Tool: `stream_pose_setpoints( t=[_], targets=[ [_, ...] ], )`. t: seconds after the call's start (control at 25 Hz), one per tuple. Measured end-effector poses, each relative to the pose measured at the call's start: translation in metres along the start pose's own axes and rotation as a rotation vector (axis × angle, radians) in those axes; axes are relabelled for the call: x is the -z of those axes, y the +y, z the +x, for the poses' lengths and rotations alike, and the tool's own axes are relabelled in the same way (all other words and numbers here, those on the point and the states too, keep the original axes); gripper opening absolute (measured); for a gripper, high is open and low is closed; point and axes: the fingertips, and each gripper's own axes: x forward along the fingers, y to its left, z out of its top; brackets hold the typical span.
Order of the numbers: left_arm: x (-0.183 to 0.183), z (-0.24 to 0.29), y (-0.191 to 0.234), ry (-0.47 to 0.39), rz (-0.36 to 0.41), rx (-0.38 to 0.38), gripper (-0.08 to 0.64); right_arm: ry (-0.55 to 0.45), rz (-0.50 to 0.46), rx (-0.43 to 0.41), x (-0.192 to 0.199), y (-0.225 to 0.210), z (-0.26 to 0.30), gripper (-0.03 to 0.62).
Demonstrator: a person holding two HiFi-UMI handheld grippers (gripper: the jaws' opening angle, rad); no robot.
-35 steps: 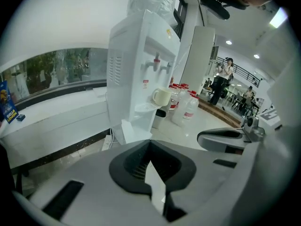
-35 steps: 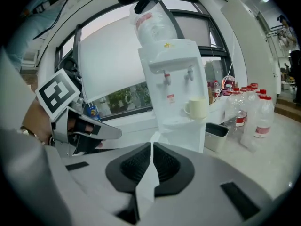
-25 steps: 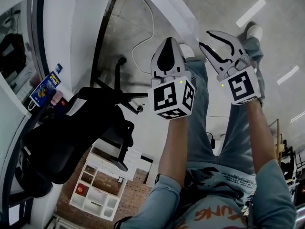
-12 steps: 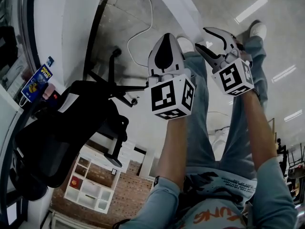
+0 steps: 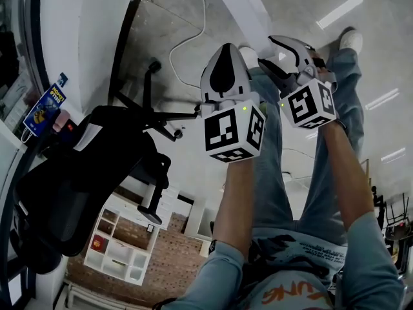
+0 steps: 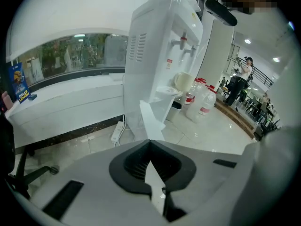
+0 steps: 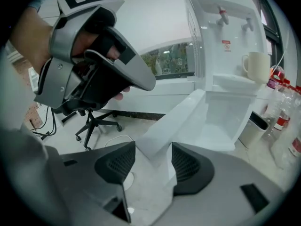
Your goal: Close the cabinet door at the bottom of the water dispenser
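Note:
The white water dispenser point(image 6: 160, 55) point(image 7: 225, 55) stands against the wall with its bottom cabinet door point(image 7: 174, 126) point(image 6: 149, 121) swung out towards me. My right gripper point(image 7: 153, 166) point(image 5: 279, 51) is at the door's free edge, which lies between the pads. Its jaws are opening and neither pad presses on the door. My left gripper point(image 6: 151, 173) point(image 5: 226, 70) hovers just left of the right one, shut and holding nothing, pointed at the same door edge. A cream mug point(image 7: 256, 66) sits on the drip tray.
A black office chair point(image 5: 97, 166) point(image 7: 91, 121) stands to the left. A power strip with a white cable point(image 6: 117, 133) lies by the wall. Water bottles point(image 6: 204, 102) and a small bin point(image 7: 251, 126) stand right of the dispenser. A person point(image 6: 244, 72) stands far off.
The right gripper has moved left and closer to the left one, onto the door edge, and its jaws have spread wider. The left gripper has shifted only slightly.

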Motion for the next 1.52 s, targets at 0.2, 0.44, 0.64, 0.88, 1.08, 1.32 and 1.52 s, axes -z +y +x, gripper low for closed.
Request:
stream_pose_setpoints(
  t=[0.2,0.44,0.64,0.88,1.08,1.32,1.52],
  targets=[
    [0.003,0.0,0.002,0.008,0.001,-0.001,0.011,0.005,0.006,0.004,-0.002,-0.001,0.0,0.235],
    [0.005,0.007,-0.007,0.022,0.005,0.007,0.011,0.02,0.026,0.014,0.004,-0.008,-0.006,0.235],
    [0.006,0.012,-0.02,0.032,0.012,0.016,0.011,0.026,0.047,0.022,0.013,-0.02,-0.018,0.229],
    [0.007,0.022,-0.039,0.04,0.019,0.031,0.011,0.029,0.074,0.041,0.024,-0.039,-0.034,0.21],
    [0.004,0.032,-0.061,0.045,0.022,0.05,0.011,0.036,0.105,0.066,0.035,-0.063,-0.051,0.197],
    [0.002,0.044,-0.082,0.05,0.025,0.062,0.011,0.038,0.142,0.108,0.047,-0.095,-0.069,0.189],
    [0.002,0.055,-0.09,0.056,0.036,0.053,0.011,0.029,0.134,0.118,0.049,-0.117,-0.075,0.189]
  ],
)
